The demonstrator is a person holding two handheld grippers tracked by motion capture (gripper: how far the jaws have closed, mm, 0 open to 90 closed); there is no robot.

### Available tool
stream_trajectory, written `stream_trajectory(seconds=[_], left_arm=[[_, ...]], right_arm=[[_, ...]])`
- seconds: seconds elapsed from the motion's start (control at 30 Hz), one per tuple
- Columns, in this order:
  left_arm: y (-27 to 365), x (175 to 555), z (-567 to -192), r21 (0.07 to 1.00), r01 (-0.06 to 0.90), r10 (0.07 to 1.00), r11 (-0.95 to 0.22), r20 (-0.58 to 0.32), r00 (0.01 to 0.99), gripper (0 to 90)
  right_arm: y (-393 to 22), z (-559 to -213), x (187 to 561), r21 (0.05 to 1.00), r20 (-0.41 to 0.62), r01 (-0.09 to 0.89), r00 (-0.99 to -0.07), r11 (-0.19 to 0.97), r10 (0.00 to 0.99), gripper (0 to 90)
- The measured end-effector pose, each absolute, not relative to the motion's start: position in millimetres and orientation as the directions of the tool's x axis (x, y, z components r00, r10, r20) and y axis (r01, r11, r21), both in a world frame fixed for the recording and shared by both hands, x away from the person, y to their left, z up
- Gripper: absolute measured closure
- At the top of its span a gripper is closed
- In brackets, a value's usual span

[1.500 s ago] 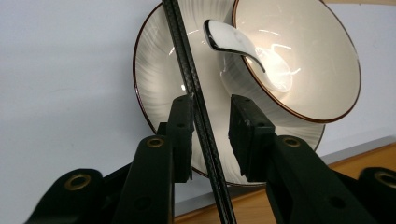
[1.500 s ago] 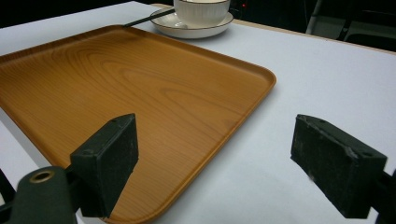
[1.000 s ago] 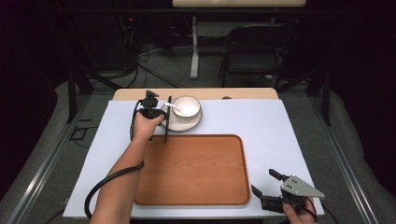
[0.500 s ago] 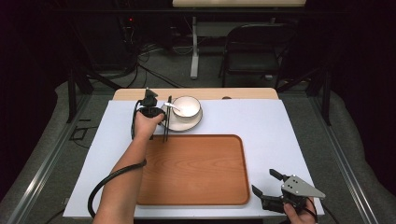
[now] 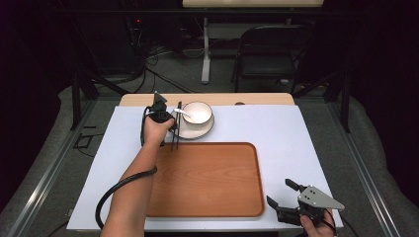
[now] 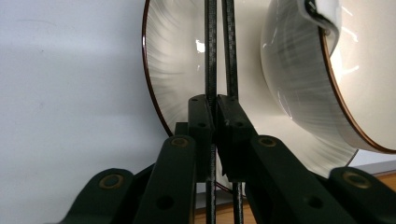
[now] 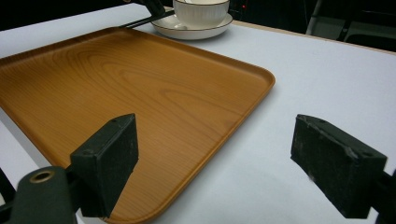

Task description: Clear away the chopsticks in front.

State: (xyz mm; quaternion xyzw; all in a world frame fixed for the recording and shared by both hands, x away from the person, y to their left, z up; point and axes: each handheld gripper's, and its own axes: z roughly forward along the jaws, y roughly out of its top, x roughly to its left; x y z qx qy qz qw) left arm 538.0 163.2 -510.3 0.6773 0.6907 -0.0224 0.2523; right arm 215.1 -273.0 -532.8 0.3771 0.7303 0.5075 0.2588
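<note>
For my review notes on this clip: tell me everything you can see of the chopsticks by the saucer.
The chopsticks are a pair of thin, straight black sticks with a fine woven texture, like carbon fibre. They lie side by side, almost touching, along the left edge of the white saucer, passing over its rim. The left gripper has its jaws shut on both sticks partway along. In the high view they run from the saucer toward the wooden tray. Whether their ends rest on the table I cannot tell.

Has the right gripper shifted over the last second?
No. In the high view the right gripper sits off the wooden tray's near right corner exactly as before, jaws open.
</note>
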Motion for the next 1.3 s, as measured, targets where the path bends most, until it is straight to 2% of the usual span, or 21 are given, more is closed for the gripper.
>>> stream_trajectory(seconds=[0.43, 0.7, 0.97, 1.3], left_arm=[[175.1, 536.0, -505.6, 0.308, 0.945, 0.912, 0.114, -0.409, 0.024, 86.0], [194.3, 522.4, -495.9, 0.332, 0.932, 0.899, 0.144, -0.437, 0.017, 86.1], [217.3, 496.3, -483.6, 0.359, 0.920, 0.886, 0.159, -0.463, 0.028, 86.1], [242.3, 443.4, -471.5, 0.373, 0.920, 0.878, 0.121, -0.473, 0.077, 86.1]], right_arm=[[-273.0, -532.8, 214.9, 0.936, 0.007, 0.291, -0.581, 0.199, 0.814, 14.4], [-272.2, -532.9, 215.1, 0.935, 0.014, 0.297, -0.580, 0.195, 0.814, 14.5], [-271.8, -532.7, 215.6, 0.933, 0.015, 0.301, -0.582, 0.198, 0.813, 14.5], [-270.7, -532.8, 216.5, 0.932, 0.009, 0.299, -0.581, 0.203, 0.814, 14.5]])
